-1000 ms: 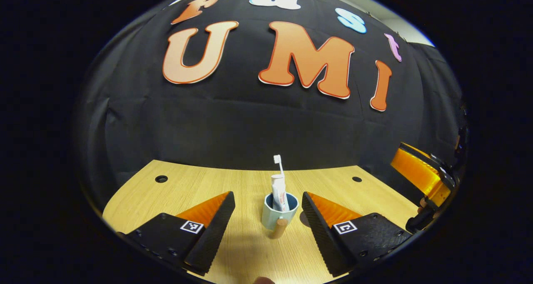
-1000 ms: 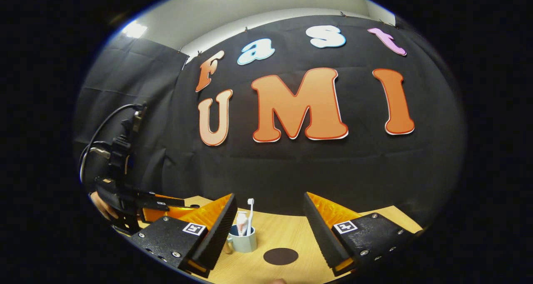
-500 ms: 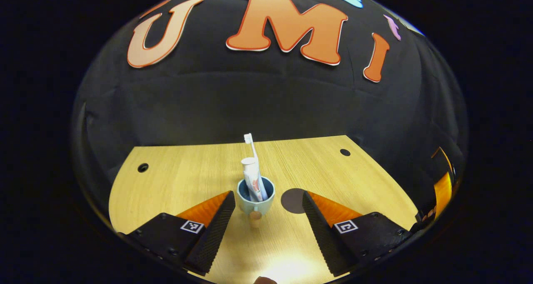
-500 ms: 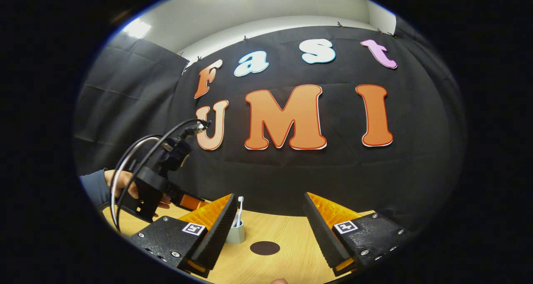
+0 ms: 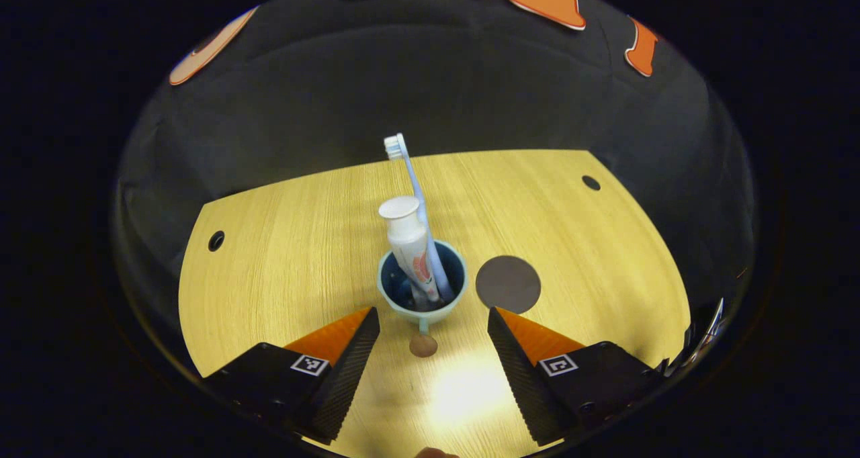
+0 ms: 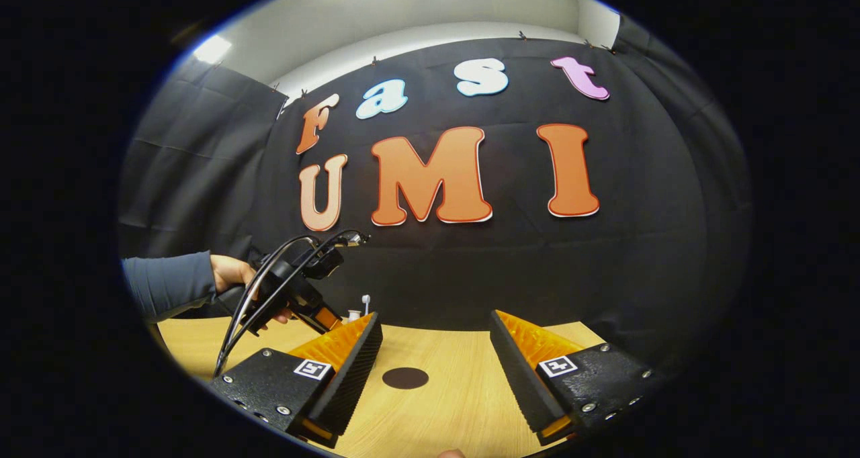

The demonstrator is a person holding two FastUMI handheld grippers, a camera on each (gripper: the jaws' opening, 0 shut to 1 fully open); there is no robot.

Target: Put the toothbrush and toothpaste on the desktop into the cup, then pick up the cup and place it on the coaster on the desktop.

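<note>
Left gripper [image 5: 430, 330]: jaws wide, empty. Grip the rigid, top-heavy cup [image 5: 422, 290] by its handle [image 5: 423, 340]; keep upright.

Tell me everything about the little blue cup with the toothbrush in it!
The small pale blue cup looks glazed, with a darker blue inside and a short handle ending in a round wooden knob. It stands upright on the light wooden desktop, just left of the dark round coaster, not on it. A pale blue toothbrush and a white toothpaste tube lean inside. The left tongs are open, not touching it.
</note>
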